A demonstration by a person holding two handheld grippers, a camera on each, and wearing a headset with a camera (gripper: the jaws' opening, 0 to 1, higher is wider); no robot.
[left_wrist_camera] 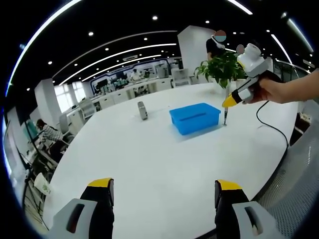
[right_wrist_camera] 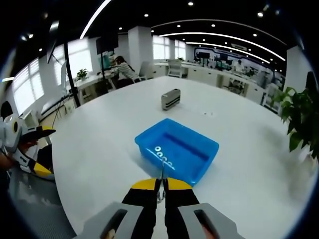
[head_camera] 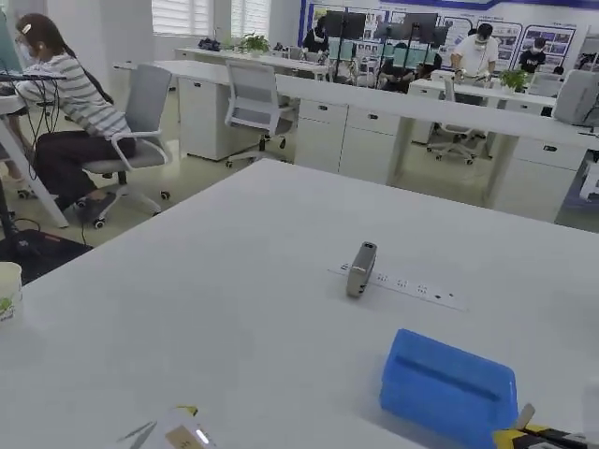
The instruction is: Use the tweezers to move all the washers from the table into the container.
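**Right gripper view: tweezers clamped, washers in the blue container**

Shows the right gripper [right_wrist_camera: 161,188] at 6 o'clock, fingers pressed together on the tweezers [right_wrist_camera: 161,174]. Puts the tweezer tips at the near rim of the blue container [right_wrist_camera: 197,149]; cannot tell whether they touch it. Finds a short row of washers [right_wrist_camera: 162,153] lying inside the blue container, close to its 6 o'clock wall. Places a grey box [right_wrist_camera: 170,98] beyond it at 12 o'clock on the white surface [right_wrist_camera: 99,149], and a plant [right_wrist_camera: 299,114] at 3 o'clock.

In the left gripper view, shows the left gripper [left_wrist_camera: 163,191] at 6 o'clock, fingers spread wide with nothing between them, above bare surface. Sets the blue container at 1 o'clock, well apart from those fingers. Catches the right gripper at 2 o'clock in a hand [left_wrist_camera: 274,90], tweezers pointing down just beside the container's far corner.

In the head view, puts the blue container at 5 o'clock and the grey box near centre, standing on a socket strip [head_camera: 412,286]. Adds a paper cup [head_camera: 7,292] at 9 o'clock and a seated person [head_camera: 65,112] at 10 o'clock, away from the surface.
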